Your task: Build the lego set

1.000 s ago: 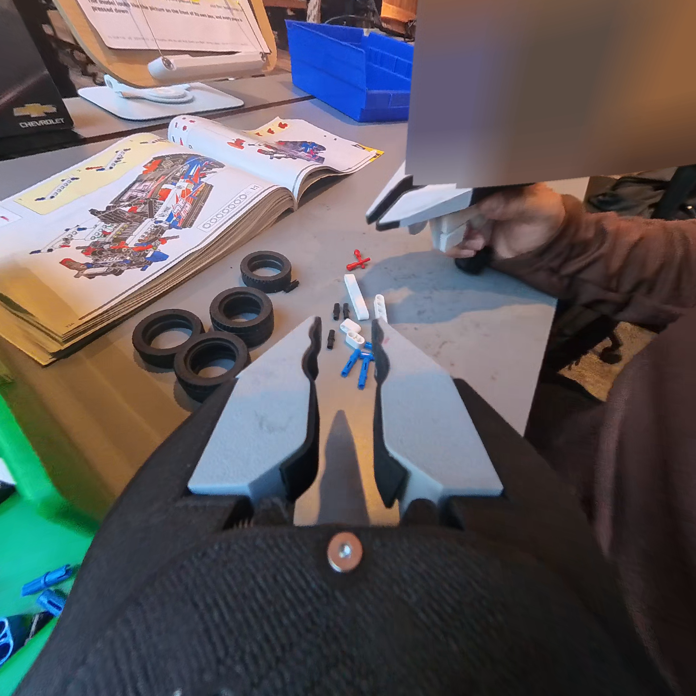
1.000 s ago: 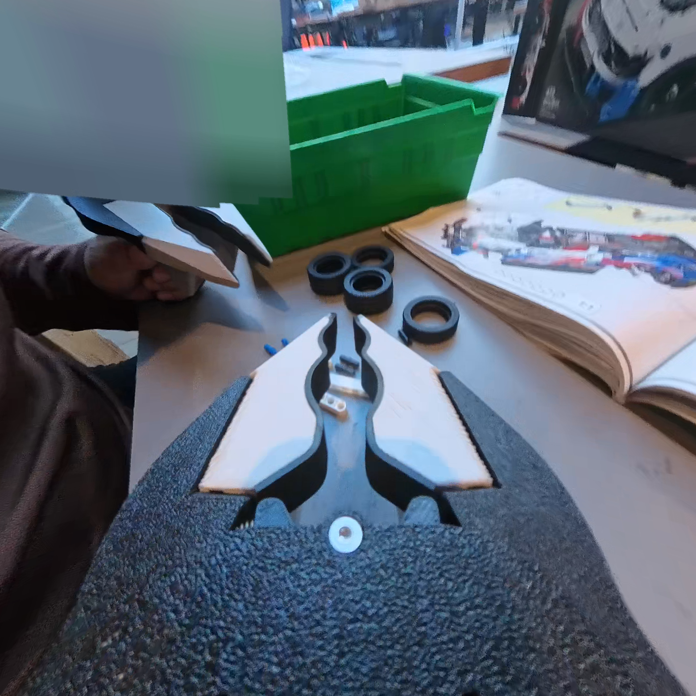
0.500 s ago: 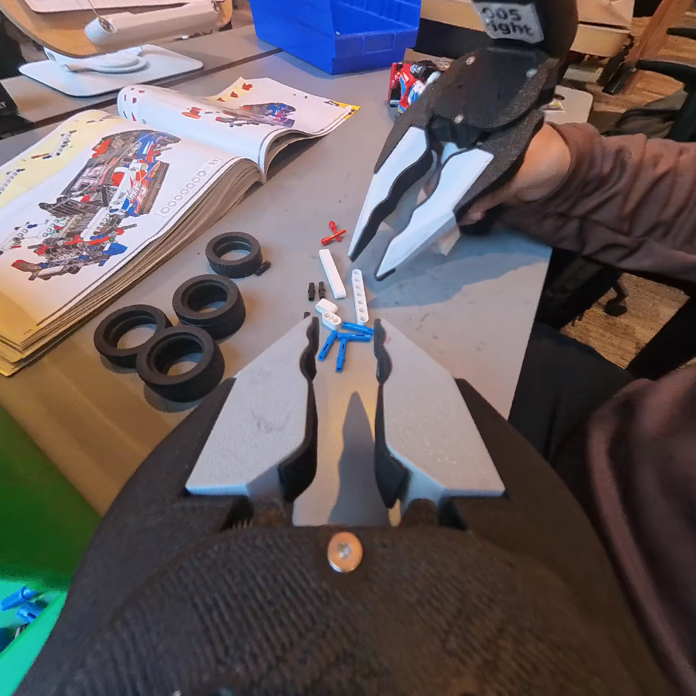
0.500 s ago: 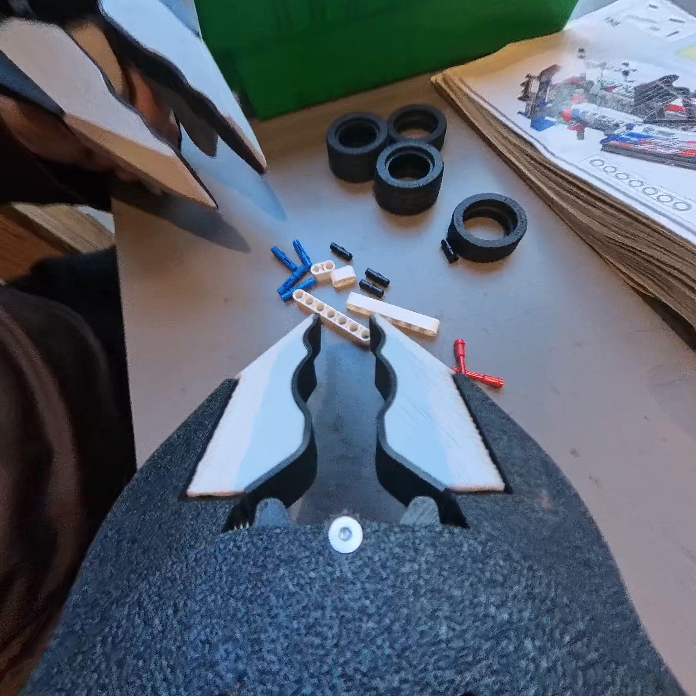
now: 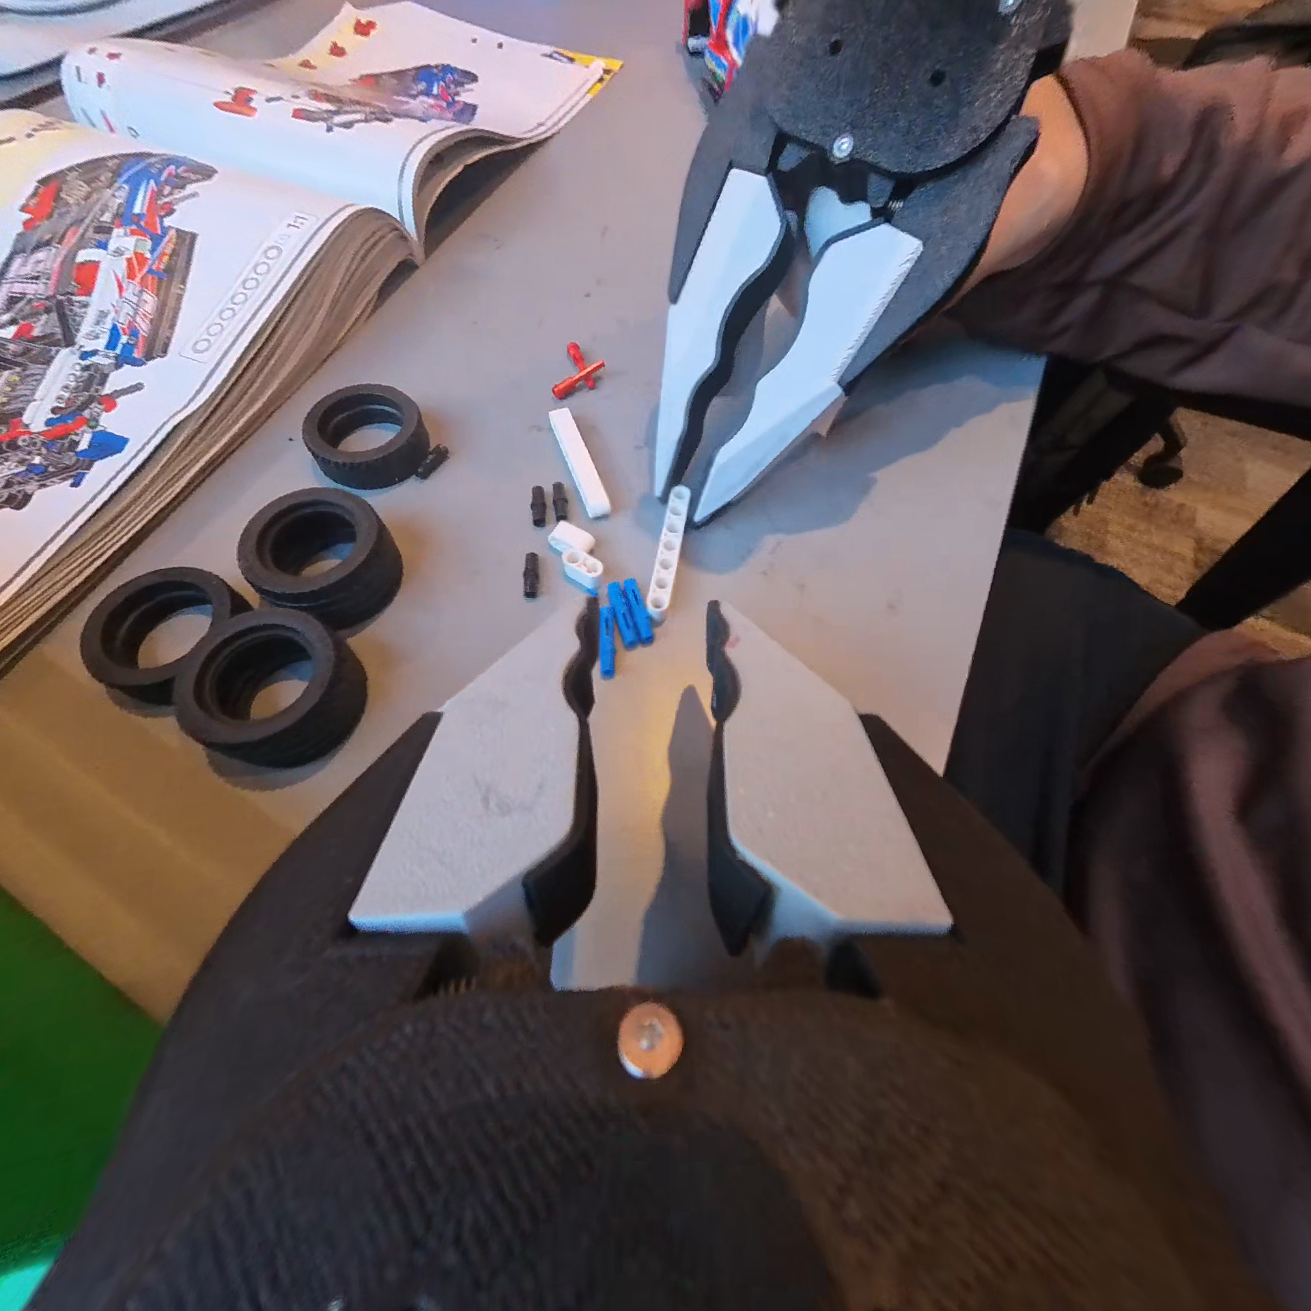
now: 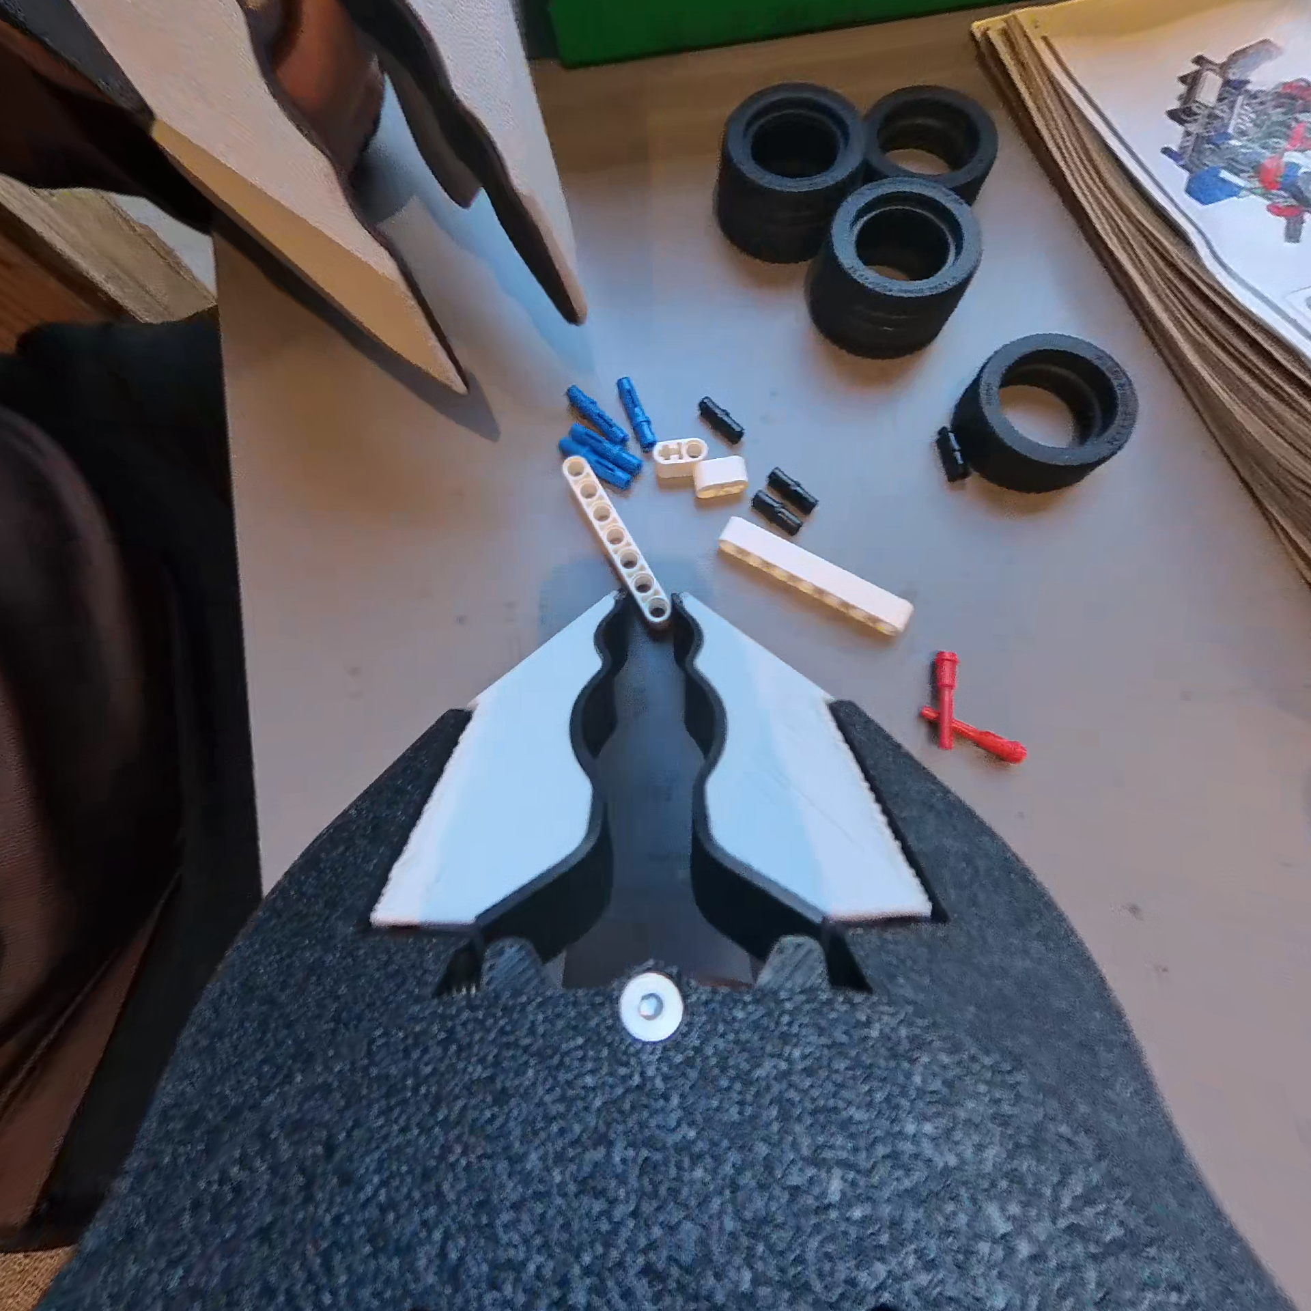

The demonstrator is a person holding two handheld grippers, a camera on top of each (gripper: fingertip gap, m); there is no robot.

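Loose lego parts lie on the grey table: a white holed beam (image 6: 613, 535) (image 5: 665, 553), a second white beam (image 6: 816, 583), blue pins (image 6: 599, 440) (image 5: 624, 621), black pins (image 6: 784, 500), two small white connectors (image 6: 702, 468) and red axle pins (image 6: 958, 716). My right gripper (image 6: 649, 603) (image 5: 684, 507) points down at the table, its jaws narrowed around the near end of the holed beam, which still lies flat. My left gripper (image 5: 649, 617) (image 6: 521, 355) is open and empty, hovering just short of the blue pins.
Several black tyres (image 5: 319, 546) (image 6: 894, 269) sit left of the parts. The open instruction book (image 5: 177, 248) (image 6: 1206, 177) lies beyond them. A green bin (image 6: 709, 28) stands behind. The table edge (image 5: 993, 567) runs close on the person's side. Across from one pair of fingers to the other is roughly 7 centimetres.
My right gripper came down onto the parts and its jaws narrowed around the end of the holed beam. My left gripper drew closer to the blue pins and stayed open.
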